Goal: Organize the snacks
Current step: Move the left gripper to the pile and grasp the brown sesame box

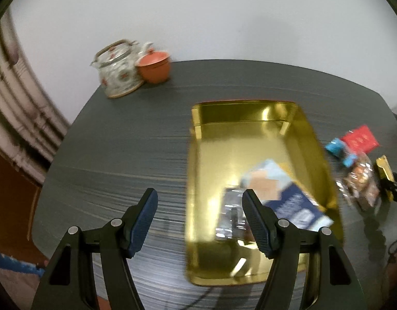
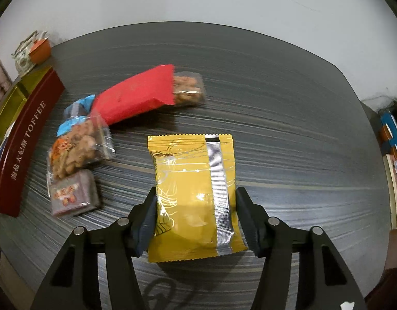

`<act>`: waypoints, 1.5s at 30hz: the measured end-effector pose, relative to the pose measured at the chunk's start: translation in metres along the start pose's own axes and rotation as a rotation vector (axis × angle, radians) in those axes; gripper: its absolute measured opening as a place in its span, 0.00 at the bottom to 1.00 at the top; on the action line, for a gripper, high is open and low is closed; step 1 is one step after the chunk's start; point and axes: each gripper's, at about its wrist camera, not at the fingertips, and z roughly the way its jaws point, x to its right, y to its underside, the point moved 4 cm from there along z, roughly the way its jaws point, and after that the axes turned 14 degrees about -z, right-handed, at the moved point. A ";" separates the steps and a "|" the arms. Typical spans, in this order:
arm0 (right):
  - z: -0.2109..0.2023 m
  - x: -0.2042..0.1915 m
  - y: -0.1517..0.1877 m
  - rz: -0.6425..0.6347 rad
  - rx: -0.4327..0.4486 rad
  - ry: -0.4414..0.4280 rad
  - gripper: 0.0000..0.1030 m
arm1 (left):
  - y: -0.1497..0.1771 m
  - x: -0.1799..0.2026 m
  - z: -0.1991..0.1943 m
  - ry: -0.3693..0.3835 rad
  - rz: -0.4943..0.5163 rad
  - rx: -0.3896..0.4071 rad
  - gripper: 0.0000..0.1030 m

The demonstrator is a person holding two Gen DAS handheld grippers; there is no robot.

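Gripping one yellow snack packet (image 2: 193,193) at lower centre, the right gripper (image 2: 196,217) has both pads pressed on its sides. Left of it on the dark table (image 2: 288,134) lie five more snacks: one red packet (image 2: 136,95), two clear bags of brown pieces (image 2: 78,149) (image 2: 188,90), one blue-topped packet (image 2: 78,108) and one grey square packet (image 2: 72,193). The left gripper (image 1: 199,206) stands apart, holding nothing, over the near end of one golden tin (image 1: 250,131) with two blurred packets (image 1: 283,193) inside. One teapot (image 1: 118,69) and one orange cup (image 1: 154,66) sit upper left.
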 end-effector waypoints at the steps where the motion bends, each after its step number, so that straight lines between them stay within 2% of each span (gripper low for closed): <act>1: 0.001 0.002 0.002 0.007 0.001 0.001 0.53 | 0.003 0.009 -0.003 0.007 0.014 -0.002 0.66; 12: -0.010 0.060 0.050 0.067 -0.007 0.022 0.53 | 0.030 0.094 -0.019 0.128 0.144 -0.036 0.66; 14: 0.004 0.054 0.035 0.075 -0.007 0.023 0.53 | 0.035 0.112 -0.020 0.155 0.166 -0.046 0.66; 18: 0.010 0.063 0.037 0.087 -0.003 0.024 0.53 | 0.045 0.142 -0.019 0.195 0.207 -0.055 0.66; 23: 0.012 0.051 0.027 0.086 0.000 0.025 0.53 | 0.057 0.179 -0.014 0.247 0.269 -0.072 0.66; 36: 0.013 0.049 0.026 0.102 0.008 0.005 0.55 | 0.077 0.233 0.009 0.333 0.355 -0.132 0.66; 38: 0.014 0.049 0.026 0.102 0.007 0.004 0.55 | 0.079 0.241 0.012 0.372 0.363 -0.154 0.66; 45: 0.015 0.049 0.024 0.106 0.008 -0.001 0.56 | 0.080 0.252 0.019 0.403 0.393 -0.167 0.54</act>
